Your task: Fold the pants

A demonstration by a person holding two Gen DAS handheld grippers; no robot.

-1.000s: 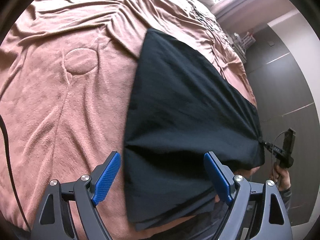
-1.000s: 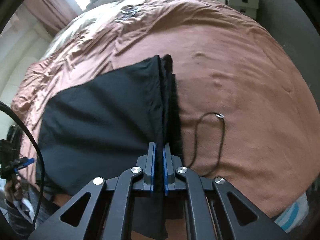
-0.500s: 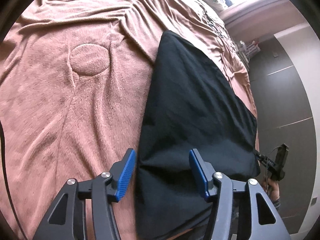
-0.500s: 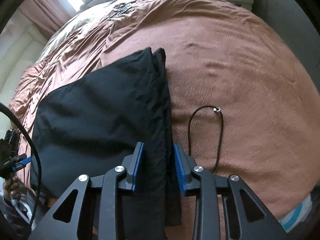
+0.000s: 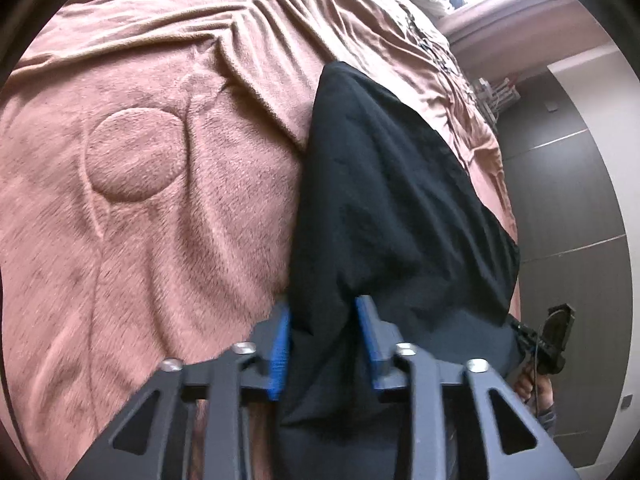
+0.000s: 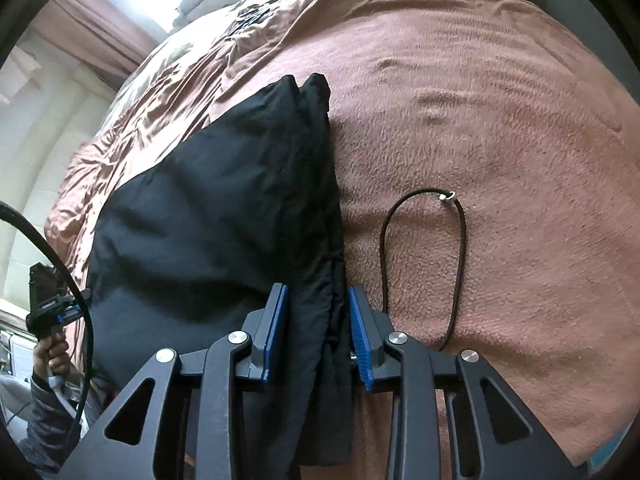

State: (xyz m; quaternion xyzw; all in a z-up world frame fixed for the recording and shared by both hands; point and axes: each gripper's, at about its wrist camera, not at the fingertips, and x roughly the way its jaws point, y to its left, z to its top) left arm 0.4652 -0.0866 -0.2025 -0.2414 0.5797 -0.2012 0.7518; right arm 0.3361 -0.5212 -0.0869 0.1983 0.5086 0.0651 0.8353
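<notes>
Right wrist view has the right gripper (image 6: pixel 317 334) standing with its blue pads parted on either side of the near edge of the black pants (image 6: pixel 224 200); a second ago those pads were pinched together on the same layered edge, so the hold has been let go and the cloth now lies loose between the jaws, touching neither pad clearly. Out at about 1 o'clock from the tongs a thin black drawstring cord (image 6: pixel 420 264) loops on the brown fleece blanket (image 6: pixel 500 140), apart from the garment's edge. At 9 o'clock the other hand's tool shows small beside the far corner of the cloth. From the left wrist, the left gripper (image 5: pixel 323 346) has gone the other way: its pads were spread wide a second ago and have narrowed around the near left edge of the pants (image 5: pixel 384 200), with fabric bunched between them, though a gap remains and the cloth hides whether the pads have truly bitten. Beyond, the pants lie as a folded dark panel running toward 12 o'clock across the blanket (image 5: pixel 160 200), with a round quilted mark at 10 o'clock. As a judgement, one fold has been laid and released by the right side, and the left is taking a fresh hold for the next fold; a weak bite could let the layers slip apart.
</notes>
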